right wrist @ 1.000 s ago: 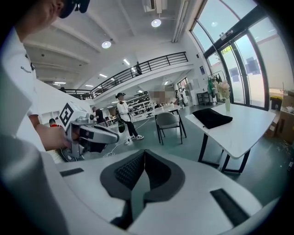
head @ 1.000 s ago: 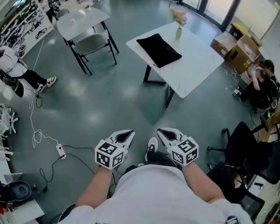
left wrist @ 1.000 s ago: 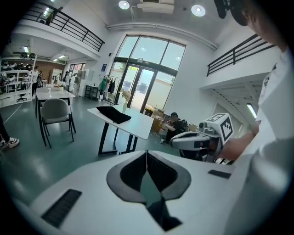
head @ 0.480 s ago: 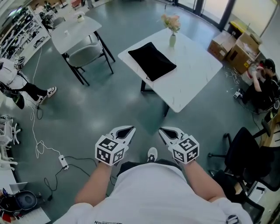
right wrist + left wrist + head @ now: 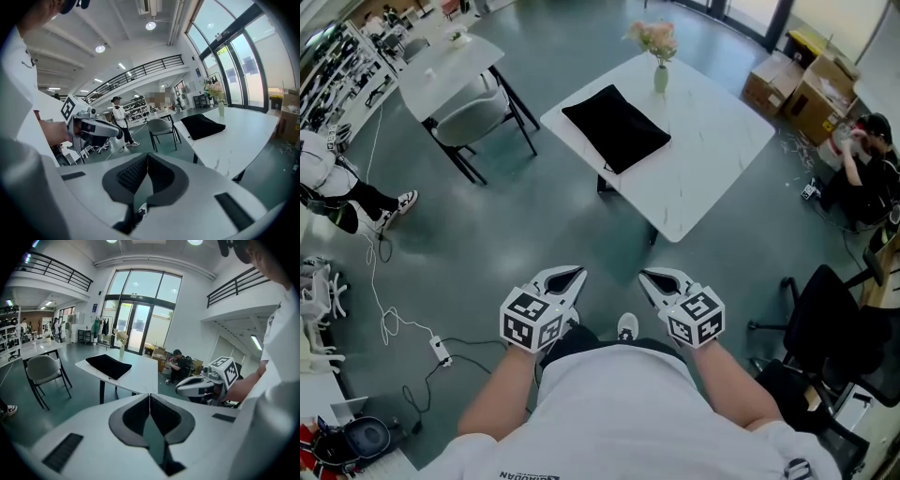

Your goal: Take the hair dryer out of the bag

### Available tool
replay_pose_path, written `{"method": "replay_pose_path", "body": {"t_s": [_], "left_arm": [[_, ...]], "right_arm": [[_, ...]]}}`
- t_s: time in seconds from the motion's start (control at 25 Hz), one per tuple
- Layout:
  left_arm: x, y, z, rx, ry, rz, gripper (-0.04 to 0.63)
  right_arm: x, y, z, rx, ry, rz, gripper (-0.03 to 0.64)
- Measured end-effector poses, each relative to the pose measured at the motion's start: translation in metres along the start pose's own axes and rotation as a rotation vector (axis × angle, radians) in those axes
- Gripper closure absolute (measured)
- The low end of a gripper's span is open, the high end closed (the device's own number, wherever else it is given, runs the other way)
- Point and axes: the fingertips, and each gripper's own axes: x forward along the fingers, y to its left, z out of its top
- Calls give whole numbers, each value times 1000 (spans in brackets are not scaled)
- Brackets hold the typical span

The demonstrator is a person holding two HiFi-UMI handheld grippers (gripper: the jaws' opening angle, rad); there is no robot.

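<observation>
The left hand-held gripper (image 5: 577, 273) and right hand-held gripper (image 5: 646, 275) are both pressed together on nothing, and their cubes bear only square black-and-white markers. At 12 o'clock the black bag (image 5: 615, 127) lies flat on the white tabletop (image 5: 712, 159), its long axis running 10 to 4 o'clock. The hair dryer is hidden. Only the gripper views show the mezzanine railing (image 5: 140, 70).

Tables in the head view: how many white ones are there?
2. One table at centre holds the black bag and a vase; the other table stands upper left, a chair beside it. More may be hidden.
</observation>
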Motion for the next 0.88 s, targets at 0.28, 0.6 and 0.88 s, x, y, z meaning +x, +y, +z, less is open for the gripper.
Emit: {"method": "replay_pose_path", "body": {"t_s": [0.28,0.6,0.88], "left_arm": [[10,23,2,7,23,-28,577],[24,79,39,33,9,-103,577],[39,155,72,72,15,-159,577]], "right_arm": [[21,-9,0,26,4,-24,600],[66,-26,33,50,-1,-104,600],[126,-44,69,74,-1,-184,600]]}}
